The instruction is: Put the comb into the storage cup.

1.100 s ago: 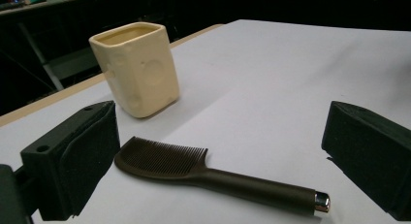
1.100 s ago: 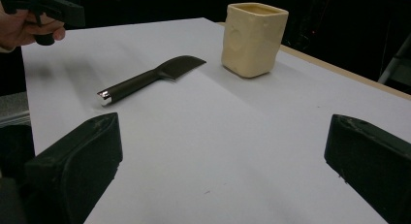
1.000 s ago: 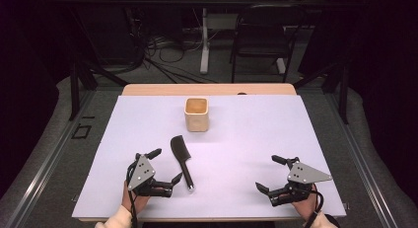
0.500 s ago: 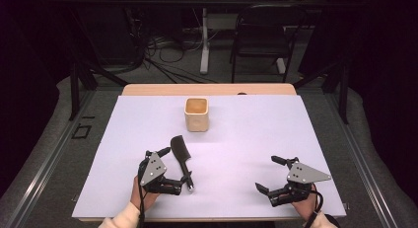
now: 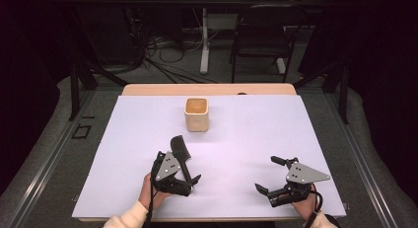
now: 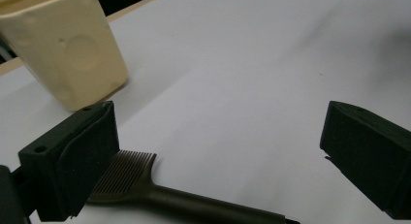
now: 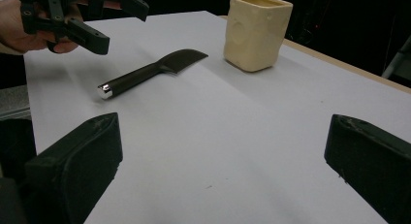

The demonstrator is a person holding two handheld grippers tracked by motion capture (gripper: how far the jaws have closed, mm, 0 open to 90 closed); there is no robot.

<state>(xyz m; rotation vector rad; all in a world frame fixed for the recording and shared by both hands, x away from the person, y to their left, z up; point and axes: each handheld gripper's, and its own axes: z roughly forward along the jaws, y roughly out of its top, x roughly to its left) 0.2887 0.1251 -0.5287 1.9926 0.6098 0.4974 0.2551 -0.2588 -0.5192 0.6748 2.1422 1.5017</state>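
High view: comb (image 5: pixel 180 149) head toward cup (image 5: pixel 196 115)

White table cover (image 5: pixel 256 139) spans the work surface; a bare wooden table edge (image 5: pixel 148 90) shows along the far side. Beyond the table: a black chair (image 5: pixel 259 45), a white stand leg (image 5: pixel 204 40), and cables (image 5: pixel 162 60) loose on the grey floor.

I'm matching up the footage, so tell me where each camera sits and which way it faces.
High view: above the person's side, looking forward and down at the white table; both hands, left claw, right claw.
Left gripper view: on the left claw, looking along its open jaws at the black comb.
Right gripper view: on the right claw, looking across the table.
Shared: the comb and cream cup appear in all views.
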